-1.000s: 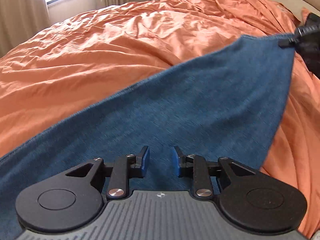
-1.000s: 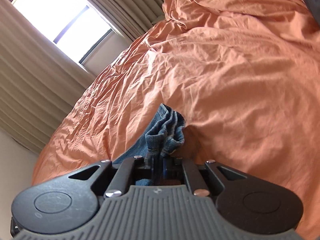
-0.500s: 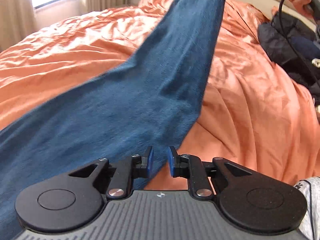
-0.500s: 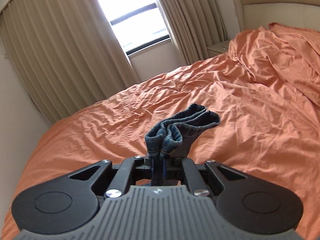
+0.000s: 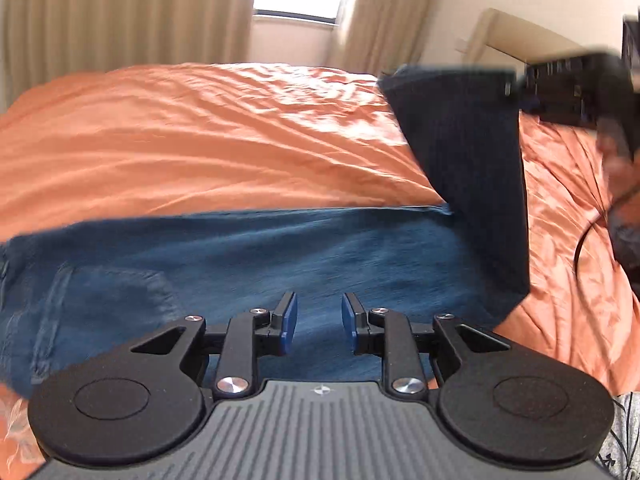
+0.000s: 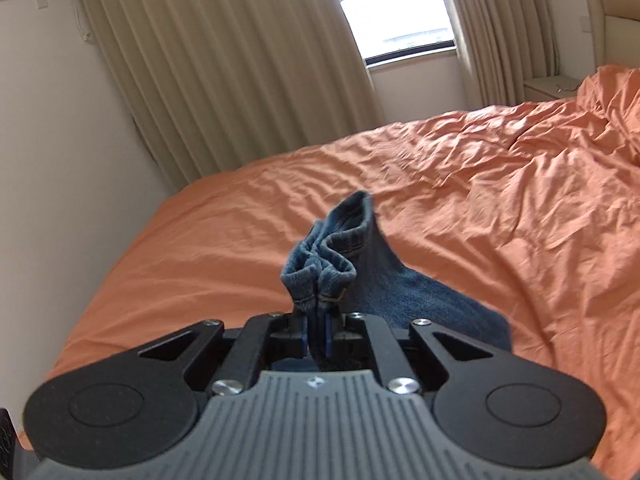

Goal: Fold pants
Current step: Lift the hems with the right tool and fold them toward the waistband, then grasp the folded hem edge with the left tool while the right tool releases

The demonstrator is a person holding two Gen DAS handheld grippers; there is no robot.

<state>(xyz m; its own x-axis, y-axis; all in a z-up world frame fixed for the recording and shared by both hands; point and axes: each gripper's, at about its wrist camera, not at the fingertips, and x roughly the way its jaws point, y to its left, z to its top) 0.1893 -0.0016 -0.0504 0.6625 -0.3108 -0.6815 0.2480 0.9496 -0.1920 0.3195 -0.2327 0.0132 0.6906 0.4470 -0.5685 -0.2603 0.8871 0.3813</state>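
Blue jeans (image 5: 248, 256) lie across the orange bed, the back pocket (image 5: 112, 292) at the left. My left gripper (image 5: 316, 320) hovers just over the denim. Its jaws are opening, with nothing pinched between the blue pads (image 5: 289, 318). The leg end (image 5: 460, 140) stands lifted off the bed at the upper right, hanging from my blurred right gripper (image 5: 516, 90). In the right wrist view that right gripper (image 6: 318, 334) is shut on the bunched leg hems (image 6: 324, 256), which stick up past the fingers while the leg trails down to the right.
A wrinkled orange duvet (image 6: 500, 208) covers the whole bed. Beige curtains (image 6: 224, 72) and a window (image 6: 396, 16) stand behind it, with a padded headboard (image 5: 520, 40) and a nightstand (image 6: 548, 88) at the right. A hand and cable (image 5: 616, 184) show at the right edge.
The right gripper has risen and rolled level, carrying the hems over the bed. The left gripper swung across the jeans, and its view now shows the pocket end and the raised leg.
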